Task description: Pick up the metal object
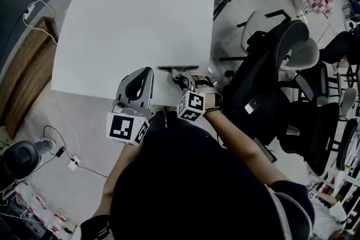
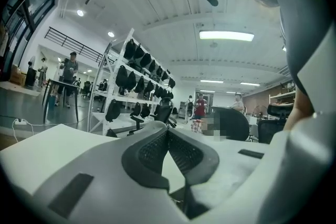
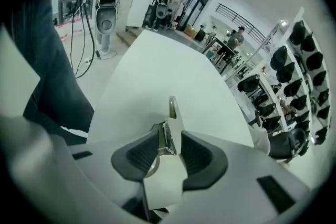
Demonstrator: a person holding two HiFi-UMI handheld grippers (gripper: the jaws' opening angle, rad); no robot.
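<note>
The metal object is a thin flat piece with a long straight edge, held just over the near edge of the white table. My right gripper is shut on it. In the right gripper view the metal object stands upright between the dark pads, its blade pointing out over the table. My left gripper rests at the table's near edge, just left of the object. In the left gripper view its pads meet at the tip with nothing between them.
Several black and grey office chairs crowd the right side of the table. A wooden cabinet and floor cables lie to the left. A shelf rack of black bags and standing people are far behind the table.
</note>
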